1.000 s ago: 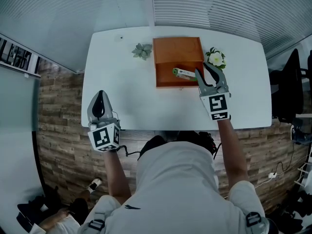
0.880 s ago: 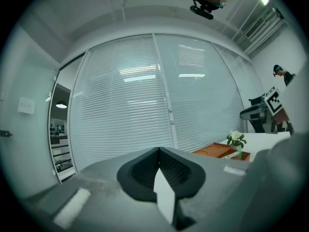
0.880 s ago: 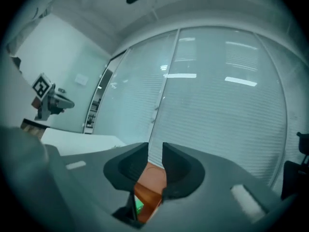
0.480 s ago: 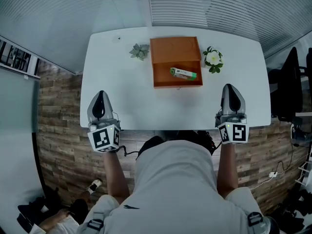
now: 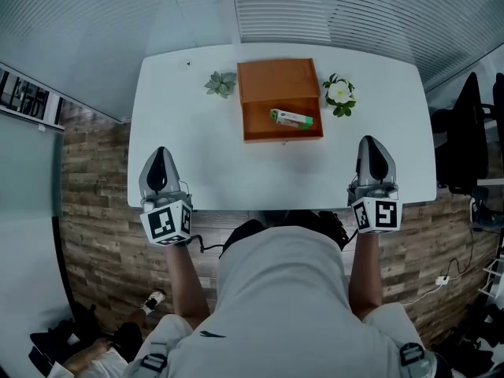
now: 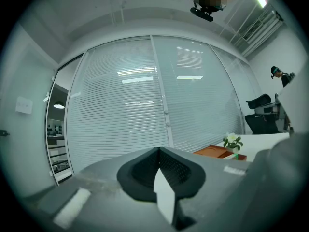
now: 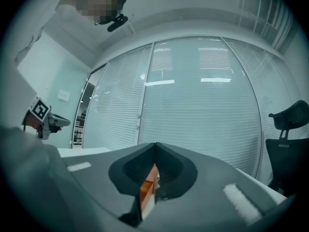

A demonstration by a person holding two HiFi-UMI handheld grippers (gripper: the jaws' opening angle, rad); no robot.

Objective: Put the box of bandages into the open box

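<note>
The green and white box of bandages [image 5: 290, 118] lies inside the open orange-brown box [image 5: 268, 79] at the back middle of the white table [image 5: 197, 156]. My left gripper [image 5: 160, 161] rests at the table's near left edge, jaws shut and empty. At the near right edge my right gripper [image 5: 374, 152] is shut too, with nothing in it. Both point away from me, well short of the open box. In the left gripper view the open box [image 6: 218, 152] shows small at the right. Through the slit of the shut jaws, the right gripper view shows a sliver of the open box [image 7: 146, 187].
A small green succulent [image 5: 220, 83] sits left of the open box. A pot of white flowers [image 5: 339, 95] stands right of it. Slatted blinds lie behind the table. A black office chair [image 5: 471, 132] stands off the table's right end.
My right gripper drew back from the open box to the near right table edge and shut, leaving the box of bandages inside. The left gripper stayed put.
</note>
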